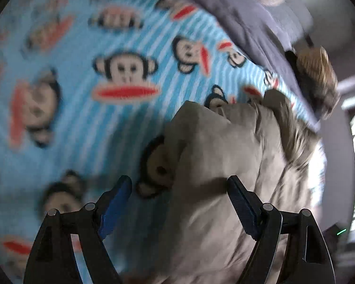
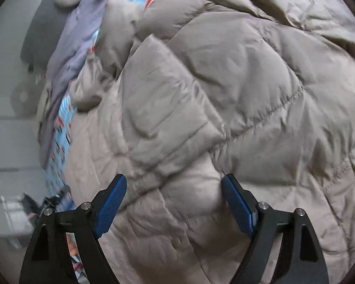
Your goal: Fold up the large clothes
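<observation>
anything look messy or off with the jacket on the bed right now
Nothing is damaged or spilled. The grey puffer jacket is simply not tidy yet: it lies rumpled on the monkey-print sheet, with one part bunched into a heap. Both the left gripper and right gripper are open, holding nothing.

Probably a bedroom: monkey-print bedsheet (image 1: 82, 118), purple duvet (image 1: 260, 23)

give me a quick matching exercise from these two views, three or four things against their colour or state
Things:
1. puffer jacket
2. monkey-print sheet
3. blanket
4. right gripper

Descriptions:
a. blue stripes with cartoon faces
b. jaws open, nothing gripped
c. plain purple-grey
d. beige, quilted

Pairs: 1-d, 2-a, 3-c, 4-b
</observation>
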`<action>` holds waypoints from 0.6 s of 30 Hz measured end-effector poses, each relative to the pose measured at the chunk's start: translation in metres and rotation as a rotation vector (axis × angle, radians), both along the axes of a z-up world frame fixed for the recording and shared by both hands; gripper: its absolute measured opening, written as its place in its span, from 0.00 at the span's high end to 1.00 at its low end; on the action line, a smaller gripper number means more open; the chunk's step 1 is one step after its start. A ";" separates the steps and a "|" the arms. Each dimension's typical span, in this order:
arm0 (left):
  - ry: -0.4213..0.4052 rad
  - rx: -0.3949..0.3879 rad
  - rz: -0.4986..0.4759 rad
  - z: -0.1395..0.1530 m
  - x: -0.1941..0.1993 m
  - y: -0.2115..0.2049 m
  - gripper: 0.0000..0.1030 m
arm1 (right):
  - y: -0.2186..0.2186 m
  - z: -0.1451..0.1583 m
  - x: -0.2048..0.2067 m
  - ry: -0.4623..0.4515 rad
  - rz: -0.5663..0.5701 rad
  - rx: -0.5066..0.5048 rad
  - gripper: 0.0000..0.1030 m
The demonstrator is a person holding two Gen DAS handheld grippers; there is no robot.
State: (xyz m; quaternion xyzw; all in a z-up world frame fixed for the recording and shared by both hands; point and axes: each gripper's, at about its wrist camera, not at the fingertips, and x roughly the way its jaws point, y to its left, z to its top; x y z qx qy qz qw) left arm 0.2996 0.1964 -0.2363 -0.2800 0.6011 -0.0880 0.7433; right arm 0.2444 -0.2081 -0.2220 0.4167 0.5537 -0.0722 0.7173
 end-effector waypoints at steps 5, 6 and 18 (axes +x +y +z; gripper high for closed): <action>-0.101 0.039 0.008 0.010 0.013 -0.020 0.80 | -0.006 0.002 0.048 -0.052 0.003 0.021 0.92; -0.142 0.095 -0.010 0.017 0.012 -0.026 0.84 | -0.001 0.011 0.058 -0.082 0.035 -0.018 0.92; -0.200 0.522 -0.090 0.021 0.019 -0.052 0.84 | 0.023 -0.015 0.056 -0.032 0.109 -0.235 0.94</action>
